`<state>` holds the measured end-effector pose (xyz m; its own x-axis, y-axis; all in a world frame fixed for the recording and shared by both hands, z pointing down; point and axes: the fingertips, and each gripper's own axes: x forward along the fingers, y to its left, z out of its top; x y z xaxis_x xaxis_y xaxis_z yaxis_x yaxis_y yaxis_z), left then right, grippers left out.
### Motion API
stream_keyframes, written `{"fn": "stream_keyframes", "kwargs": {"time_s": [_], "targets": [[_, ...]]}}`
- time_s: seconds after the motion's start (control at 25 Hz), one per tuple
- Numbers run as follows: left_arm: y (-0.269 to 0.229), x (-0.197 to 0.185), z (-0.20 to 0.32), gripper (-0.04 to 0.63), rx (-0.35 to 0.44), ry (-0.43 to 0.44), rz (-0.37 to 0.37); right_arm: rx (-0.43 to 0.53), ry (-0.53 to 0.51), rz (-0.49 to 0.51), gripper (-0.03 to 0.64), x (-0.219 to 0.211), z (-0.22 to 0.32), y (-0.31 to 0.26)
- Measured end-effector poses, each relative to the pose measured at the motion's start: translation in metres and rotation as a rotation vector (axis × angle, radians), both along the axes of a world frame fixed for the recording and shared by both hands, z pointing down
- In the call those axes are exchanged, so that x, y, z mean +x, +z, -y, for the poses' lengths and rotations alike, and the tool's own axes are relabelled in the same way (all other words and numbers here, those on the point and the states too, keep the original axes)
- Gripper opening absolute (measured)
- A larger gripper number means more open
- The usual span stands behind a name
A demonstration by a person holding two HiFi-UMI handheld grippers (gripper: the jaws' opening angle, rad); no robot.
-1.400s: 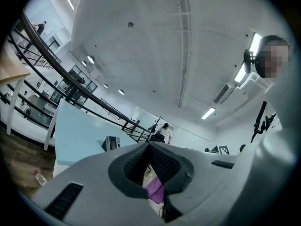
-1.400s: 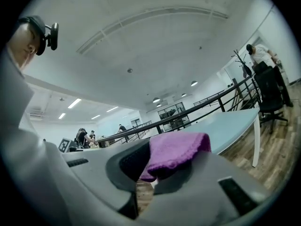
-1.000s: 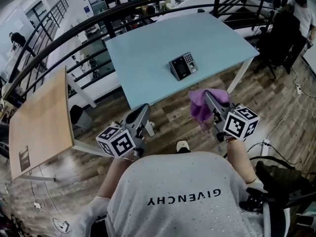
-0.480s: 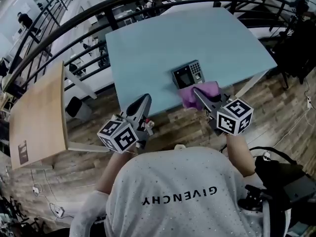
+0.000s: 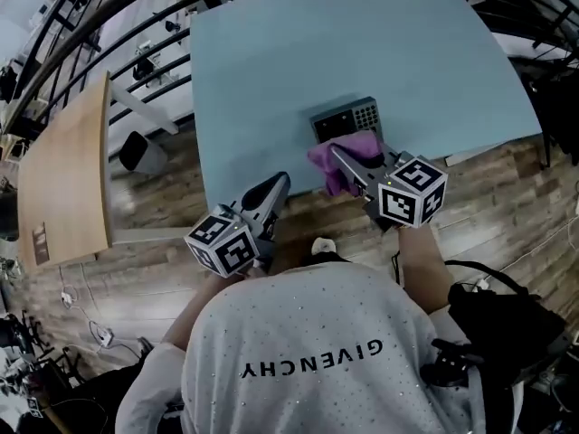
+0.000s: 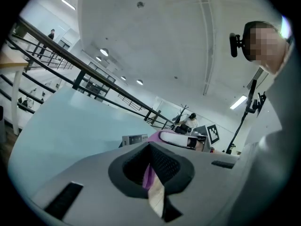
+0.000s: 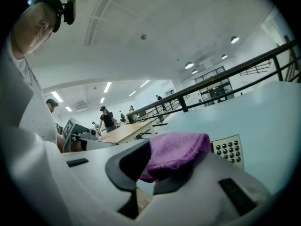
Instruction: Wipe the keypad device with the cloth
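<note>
The right gripper point(image 5: 348, 163) is clamping the cloth point(image 5: 342, 156). Its jaws are closing on a bunched fold of the purple fabric. In the right gripper view the cloth point(image 7: 176, 152) is filling the recess between the jaws and is bulging out above them.

The keypad device point(image 5: 348, 118) is lying flat on the light blue table point(image 5: 271, 61). It is sitting close to the table's near edge, about midway along that edge. Its key block is facing up at the right end of its top face.

In the head view the cloth is overlapping the near side of the device, and the far part of the top face is showing. The lower part of the cloth is hanging toward the table's near edge. In the right gripper view the keypad device point(image 7: 228, 149) is showing just to the right of the cloth, with its round keys uncovered. No view is showing whether the cloth is pressing on the device.

The left gripper point(image 5: 274, 188) is holding nothing. In the left gripper view its jaws are standing almost together, leaving only a thin slit. Its tip is hovering at the table's near edge, toward the near left corner, apart from the device. That view is also showing the keypad device point(image 6: 135, 139) and the cloth point(image 6: 157, 136) farther along the table point(image 6: 80, 121).

A wooden table point(image 5: 59, 179) is standing beyond the blue table's left edge.
</note>
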<state>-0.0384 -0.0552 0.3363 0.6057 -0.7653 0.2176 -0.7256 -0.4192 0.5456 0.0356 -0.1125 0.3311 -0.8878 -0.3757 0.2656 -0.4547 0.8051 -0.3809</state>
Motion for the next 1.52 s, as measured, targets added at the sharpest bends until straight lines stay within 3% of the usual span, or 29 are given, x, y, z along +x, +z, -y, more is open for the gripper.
{"fn": "stream_keyframes", "kwargs": {"time_s": [0.16, 0.36, 0.64, 1.16, 1.36, 1.52], "targets": [[0.027, -0.012, 0.007, 0.002, -0.107, -0.050, 0.019, 0.065, -0.043, -0.124, 0.018, -0.024, 0.014, 0.029], [0.049, -0.028, 0.032, 0.002, -0.165, -0.103, -0.025, 0.148, -0.034, -0.252, 0.018, -0.041, 0.041, 0.063], [0.063, -0.007, 0.047, 0.002, -0.200, -0.074, -0.020, 0.220, 0.124, -0.384, 0.018, 0.015, 0.086, 0.076], [0.067, 0.018, 0.061, 0.002, -0.217, -0.040, -0.038, 0.197, 0.349, -0.325, 0.018, 0.083, 0.123, 0.070], [0.067, 0.019, 0.059, 0.002, -0.226, -0.065, -0.061, 0.079, 0.434, -0.175, 0.018, 0.105, 0.128, 0.070], [0.069, 0.013, 0.060, 0.002, -0.212, -0.085, -0.081, 0.064, 0.508, -0.177, 0.018, 0.117, 0.129, 0.076]]}}
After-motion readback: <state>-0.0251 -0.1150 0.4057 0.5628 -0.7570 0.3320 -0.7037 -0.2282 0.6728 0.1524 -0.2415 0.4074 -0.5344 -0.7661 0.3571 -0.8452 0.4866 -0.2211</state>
